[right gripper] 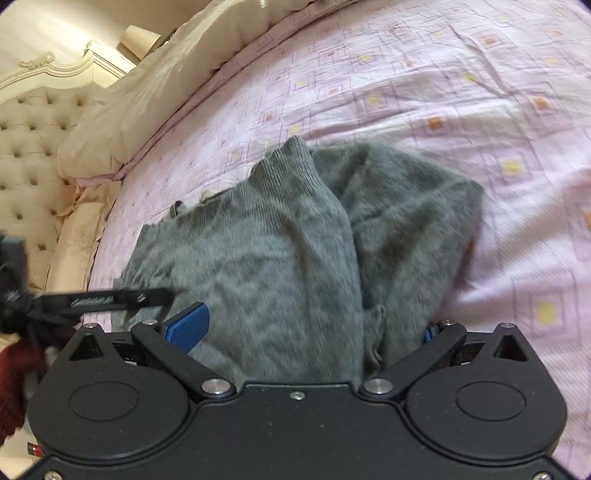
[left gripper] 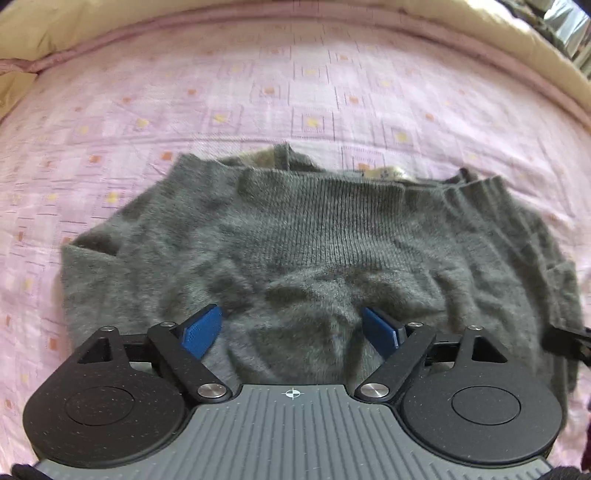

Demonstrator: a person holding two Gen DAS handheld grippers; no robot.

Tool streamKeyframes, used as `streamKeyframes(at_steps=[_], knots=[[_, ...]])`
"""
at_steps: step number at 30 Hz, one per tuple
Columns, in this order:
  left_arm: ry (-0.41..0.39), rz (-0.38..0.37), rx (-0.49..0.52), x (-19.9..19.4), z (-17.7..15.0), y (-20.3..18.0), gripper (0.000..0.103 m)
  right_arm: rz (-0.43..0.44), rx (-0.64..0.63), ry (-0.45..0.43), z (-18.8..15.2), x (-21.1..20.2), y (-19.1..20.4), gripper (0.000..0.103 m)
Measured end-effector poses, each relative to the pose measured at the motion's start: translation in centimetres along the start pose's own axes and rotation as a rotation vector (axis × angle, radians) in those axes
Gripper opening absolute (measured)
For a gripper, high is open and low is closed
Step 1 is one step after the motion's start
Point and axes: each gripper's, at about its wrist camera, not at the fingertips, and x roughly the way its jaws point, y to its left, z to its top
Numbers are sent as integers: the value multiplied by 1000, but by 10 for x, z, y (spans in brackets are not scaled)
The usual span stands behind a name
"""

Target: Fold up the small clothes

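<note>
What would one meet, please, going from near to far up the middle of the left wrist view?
Left tool, open, over the cloth → grey sweater → pink patterned bedsheet → cream quilt at the far edge.

Daylight is washing over a pink patterned bedsheet (right gripper: 424, 92), cream quilt (right gripper: 147, 96) bunching against a tufted headboard (right gripper: 29, 140).

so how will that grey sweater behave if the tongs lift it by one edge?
The grey sweater is probably floppy: it already lies in soft folds and bunches between the left tongs. Likely light, being a thin fuzzy knit. The fuzzy surface should grip the blue pads rather than slip, though layers may drag on the pink sheet.
</note>
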Motion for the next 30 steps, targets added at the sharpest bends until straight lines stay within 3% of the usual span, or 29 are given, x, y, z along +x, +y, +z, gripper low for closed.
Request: streamKeyframes(at_steps=[3, 4, 6, 8, 11, 14, 17, 23, 30], knots=[[-30, -4, 7, -21, -14, 4, 83, -20, -2, 13, 6, 6, 7, 101], [-30, -12, 6, -26, -20, 5, 83, -37, -12, 19, 7, 8, 11, 96], [-12, -28, 17, -27, -33, 4, 83, -81, -29, 31, 10, 9, 16, 78], [10, -26, 43, -22, -44, -2, 83, -126, -32, 49, 13, 11, 19, 50], [56, -17, 65, -3, -54, -10, 84, -185, -29, 63, 16, 6, 23, 34], [42, -2, 102, 3, -55, -13, 90, -215, -43, 58, 20, 1, 37, 29], [25, -45, 50, -11, -52, 1, 80, -217, -73, 58, 22, -3, 60, 28], [-79, -32, -33, -61, -72, 61, 80, -174, -149, 69, 28, -2, 132, 26], [-49, 20, -178, -82, -122, 138, 80, -77, -210, 106, 23, 49, 228, 25]])
